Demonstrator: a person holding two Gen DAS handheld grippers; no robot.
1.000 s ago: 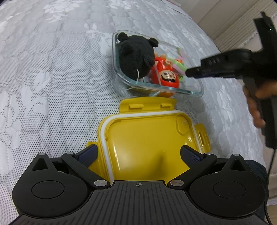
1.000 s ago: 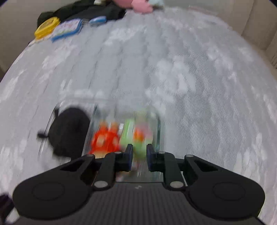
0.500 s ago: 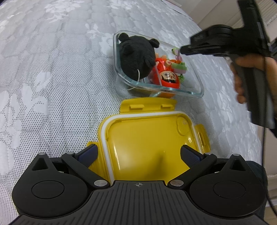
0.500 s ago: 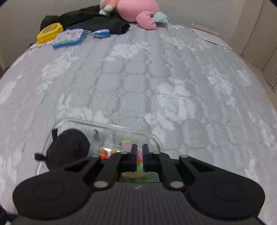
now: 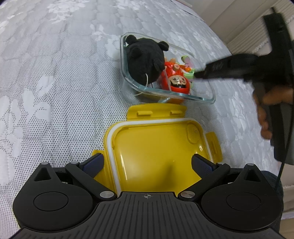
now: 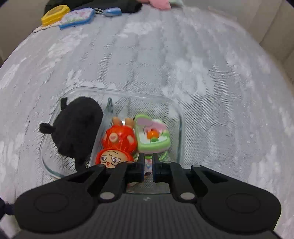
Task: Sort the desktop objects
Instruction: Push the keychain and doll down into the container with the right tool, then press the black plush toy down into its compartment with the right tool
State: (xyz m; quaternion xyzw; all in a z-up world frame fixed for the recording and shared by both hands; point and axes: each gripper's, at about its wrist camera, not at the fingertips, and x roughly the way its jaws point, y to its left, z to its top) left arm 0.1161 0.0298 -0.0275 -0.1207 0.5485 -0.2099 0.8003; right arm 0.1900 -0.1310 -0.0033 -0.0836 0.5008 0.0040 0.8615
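Observation:
A clear glass container (image 5: 200,98) (image 6: 181,126) sits on the grey quilted surface. It holds a black plush (image 5: 145,58) (image 6: 77,128), a red doll (image 5: 177,81) (image 6: 117,145) and a green toy (image 6: 153,137) (image 5: 189,73). My right gripper (image 6: 148,160) (image 5: 195,74) hangs over the container, its jaws nearly shut with a narrow gap, at the green toy's near edge. My left gripper (image 5: 147,163) is open, its fingers on either side of a yellow lid (image 5: 158,150) lying inside-up in front of the container.
At the far edge of the surface lie a yellow case (image 6: 55,13), a blue-rimmed pouch (image 6: 77,17), a blue object (image 6: 112,12), dark cloth and a pink plush (image 6: 159,3). A beige wall or headboard (image 6: 272,27) borders the right side.
My right gripper has dropped lower over the container with the green toy, which now rests inside beside the red doll. Its jaws have parted slightly. The left gripper and lid have not moved.

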